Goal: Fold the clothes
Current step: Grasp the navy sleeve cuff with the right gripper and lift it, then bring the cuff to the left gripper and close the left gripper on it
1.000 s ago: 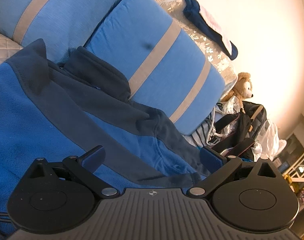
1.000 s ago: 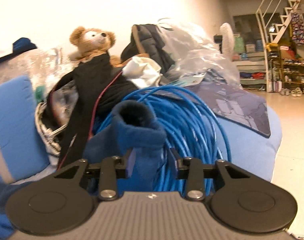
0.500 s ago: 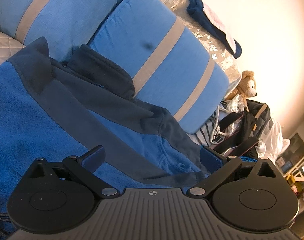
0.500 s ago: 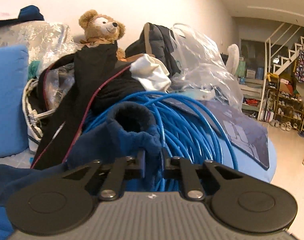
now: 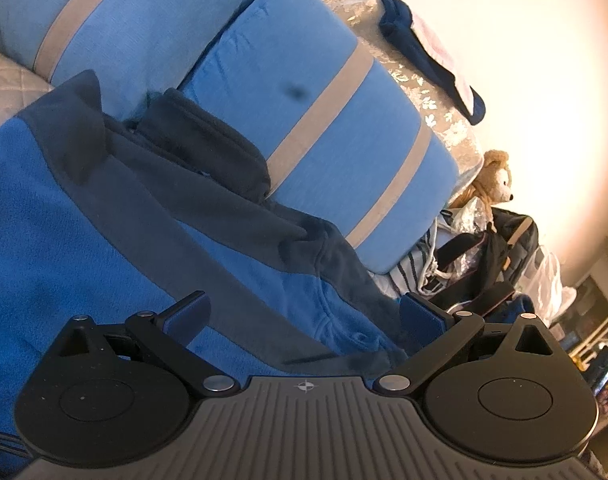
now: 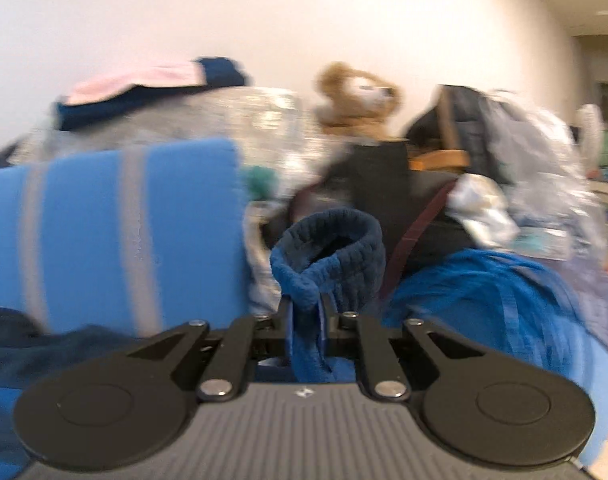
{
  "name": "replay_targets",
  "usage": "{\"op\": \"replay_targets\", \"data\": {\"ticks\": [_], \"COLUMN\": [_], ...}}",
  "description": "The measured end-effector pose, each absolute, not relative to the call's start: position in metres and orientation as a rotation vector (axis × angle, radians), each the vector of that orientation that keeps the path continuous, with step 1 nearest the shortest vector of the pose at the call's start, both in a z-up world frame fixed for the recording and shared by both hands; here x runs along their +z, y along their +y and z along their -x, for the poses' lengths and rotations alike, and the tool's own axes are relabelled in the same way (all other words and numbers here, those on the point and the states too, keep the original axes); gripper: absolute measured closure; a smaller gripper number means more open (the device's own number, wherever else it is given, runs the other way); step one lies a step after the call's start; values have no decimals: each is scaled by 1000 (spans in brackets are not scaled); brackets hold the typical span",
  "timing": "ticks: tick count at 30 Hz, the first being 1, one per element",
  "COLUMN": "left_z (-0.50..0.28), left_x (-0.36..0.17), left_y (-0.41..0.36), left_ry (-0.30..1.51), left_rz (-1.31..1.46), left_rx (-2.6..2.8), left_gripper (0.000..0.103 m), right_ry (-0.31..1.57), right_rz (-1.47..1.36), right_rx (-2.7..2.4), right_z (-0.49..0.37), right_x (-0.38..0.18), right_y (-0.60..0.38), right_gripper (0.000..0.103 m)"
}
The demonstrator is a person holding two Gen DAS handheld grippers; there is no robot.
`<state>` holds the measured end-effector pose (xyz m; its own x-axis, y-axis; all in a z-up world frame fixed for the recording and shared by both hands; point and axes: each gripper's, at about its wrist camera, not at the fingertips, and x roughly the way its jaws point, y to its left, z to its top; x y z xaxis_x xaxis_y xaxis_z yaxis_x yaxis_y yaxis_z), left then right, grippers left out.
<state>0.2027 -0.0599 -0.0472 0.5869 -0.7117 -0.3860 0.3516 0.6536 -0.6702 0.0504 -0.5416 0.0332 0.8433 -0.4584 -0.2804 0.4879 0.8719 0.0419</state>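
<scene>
The blue fleece jacket lay spread on the sofa seat against the striped blue cushions, its dark collar and shoulder band bunched near them, and the left gripper hovered just over the fabric with its jaws wide apart and nothing between them. The right gripper had just closed its jaws on the jacket's sleeve, pinching the blue cloth a little below the dark ribbed cuff, which stood up above the fingertips. The bite looked thin, so the likeliest failure was the fleece sliding out if the sleeve were drawn fast across the body. The right view was blurred, so how deep the cloth sat between the pads could not be judged. With the left gripper pressing nothing down, a pull on the sleeve could drag the whole jacket sideways and wrinkle it instead of making a clean fold. The coil of blue cable and the black bag strap sat near the cuff, and a swinging sleeve could have snagged either one.
</scene>
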Motion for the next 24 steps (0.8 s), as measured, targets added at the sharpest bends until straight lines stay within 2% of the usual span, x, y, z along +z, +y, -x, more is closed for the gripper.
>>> {"op": "replay_targets", "data": {"ticks": [12,24], "left_z": [-212,-212], "left_x": [-56,-60], "left_y": [-46,-36], "left_ry": [737,724], "left_rz": [733,826], "left_rx": [-692,-708], "left_gripper": [0,0], "right_ry": [380,507], "right_rz": [-242,-255], "right_rx": [-143,42], "right_z": [-111,-153], "right_x": [43,-1], "right_y": [-414,-298], "right_gripper": [91,91]}}
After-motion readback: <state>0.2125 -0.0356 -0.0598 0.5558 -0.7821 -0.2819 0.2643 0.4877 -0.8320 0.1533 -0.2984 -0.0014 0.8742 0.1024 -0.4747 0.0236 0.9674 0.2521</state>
